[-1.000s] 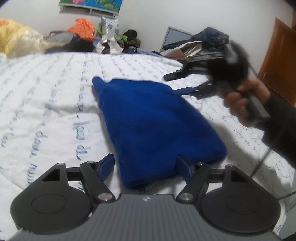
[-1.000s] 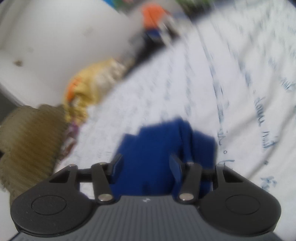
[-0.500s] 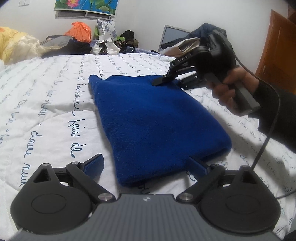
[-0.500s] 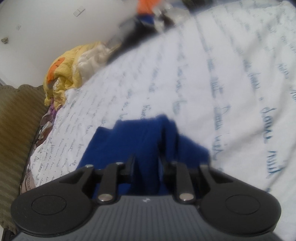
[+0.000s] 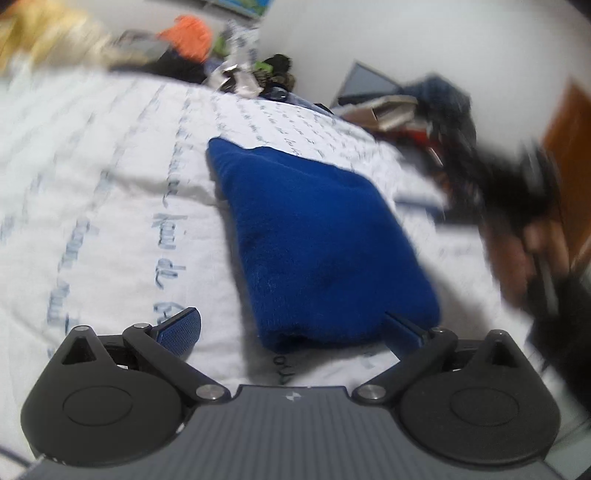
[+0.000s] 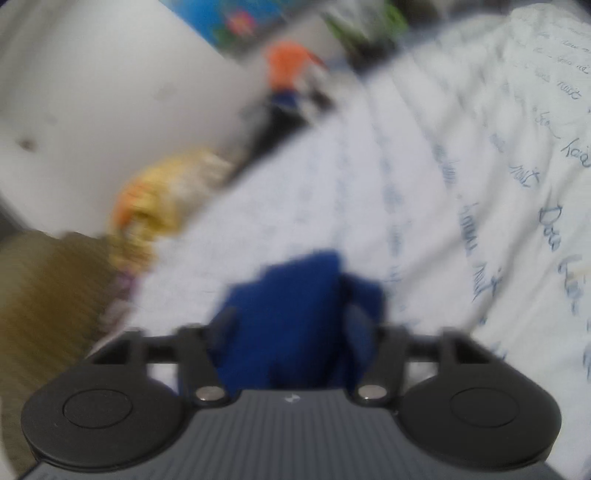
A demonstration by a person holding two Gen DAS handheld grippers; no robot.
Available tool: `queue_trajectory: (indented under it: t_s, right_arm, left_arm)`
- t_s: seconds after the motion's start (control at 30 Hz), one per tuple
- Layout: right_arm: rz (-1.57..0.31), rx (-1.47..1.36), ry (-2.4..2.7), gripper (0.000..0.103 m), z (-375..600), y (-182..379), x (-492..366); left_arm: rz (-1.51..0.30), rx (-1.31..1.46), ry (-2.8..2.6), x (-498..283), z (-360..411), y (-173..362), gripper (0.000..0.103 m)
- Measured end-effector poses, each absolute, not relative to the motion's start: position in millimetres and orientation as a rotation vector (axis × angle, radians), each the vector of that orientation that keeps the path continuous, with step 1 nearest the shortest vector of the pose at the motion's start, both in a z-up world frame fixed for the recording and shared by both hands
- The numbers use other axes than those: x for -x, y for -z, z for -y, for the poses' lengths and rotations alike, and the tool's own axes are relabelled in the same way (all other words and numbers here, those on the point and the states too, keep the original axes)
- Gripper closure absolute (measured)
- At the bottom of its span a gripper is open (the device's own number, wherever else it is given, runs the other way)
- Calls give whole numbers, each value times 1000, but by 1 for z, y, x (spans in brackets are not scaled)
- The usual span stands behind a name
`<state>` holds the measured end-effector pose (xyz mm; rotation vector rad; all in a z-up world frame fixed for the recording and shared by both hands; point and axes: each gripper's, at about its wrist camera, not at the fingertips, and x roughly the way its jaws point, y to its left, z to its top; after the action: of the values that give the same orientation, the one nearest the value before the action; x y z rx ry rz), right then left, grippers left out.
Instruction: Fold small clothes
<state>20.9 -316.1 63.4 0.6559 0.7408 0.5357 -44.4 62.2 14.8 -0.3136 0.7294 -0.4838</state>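
A folded blue fleece garment (image 5: 317, 243) lies on the white bed sheet (image 5: 110, 206) printed with blue script. My left gripper (image 5: 291, 326) is at the garment's near end, its jaws wide and still opening. One finger is on bare sheet at the left and the other is by the garment's near right corner, and neither presses on it. My right gripper (image 5: 443, 192) is a dark blur off the garment's right side, held by a hand (image 5: 517, 251). In the right wrist view the right gripper (image 6: 291, 325) has its jaws opening, and the garment (image 6: 303, 295) shows between them, unpinched.
A heap of clothes with an orange bag (image 5: 188, 31) lines the bed's far edge. Yellow bedding (image 6: 162, 192) and an olive ribbed cushion (image 6: 48, 295) lie at one side. A flat panel (image 5: 369, 86), more clutter and a wooden door (image 5: 569, 140) stand at the right.
The right gripper pinched shut at the garment's far edge, then spread its jaws and swung away to the right. The left jaws widened and the left view rolled.
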Motion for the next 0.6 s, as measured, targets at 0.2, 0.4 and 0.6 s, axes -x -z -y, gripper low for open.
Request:
queue_trajectory:
  t_s: [0.2, 0.4, 0.6]
  right_arm:
    - [-887, -531, -599, 33, 296, -57, 21]
    - [-913, -396, -589, 77, 271, -38, 27]
    - [-861, -414, -575, 96, 297, -49, 34]
  left_arm:
    - [-639, -98, 383, 67, -27, -23, 9]
    - [-665, -140, 340, 68, -16, -15, 36]
    - [-674, -94, 319, 65, -25, -23, 41]
